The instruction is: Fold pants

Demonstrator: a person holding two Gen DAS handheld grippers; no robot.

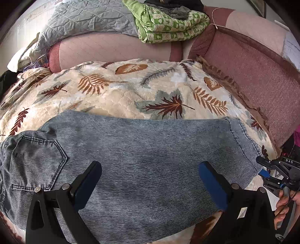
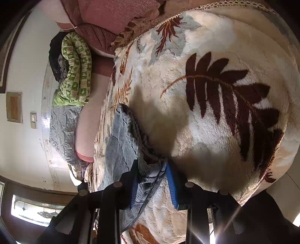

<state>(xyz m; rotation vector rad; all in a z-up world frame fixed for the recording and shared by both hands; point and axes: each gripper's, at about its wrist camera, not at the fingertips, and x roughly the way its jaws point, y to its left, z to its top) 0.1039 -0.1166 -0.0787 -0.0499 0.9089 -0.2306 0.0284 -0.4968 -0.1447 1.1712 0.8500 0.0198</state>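
Blue-grey striped denim pants (image 1: 142,150) lie flat across the leaf-patterned blanket (image 1: 120,93), back pocket at the left, hem at the right. My left gripper (image 1: 150,180) is open, hovering over the near edge of the pants with its fingers wide apart. My right gripper (image 1: 266,169) sits at the hem end on the right. In the right wrist view the right gripper (image 2: 152,180) has the bunched hem of the pants (image 2: 131,142) between its blue pads (image 2: 171,185).
A pink sofa backrest (image 1: 258,78) runs behind and to the right of the blanket. A folded green quilt (image 1: 168,24) and a grey quilt (image 1: 90,16) lie on top of it at the back.
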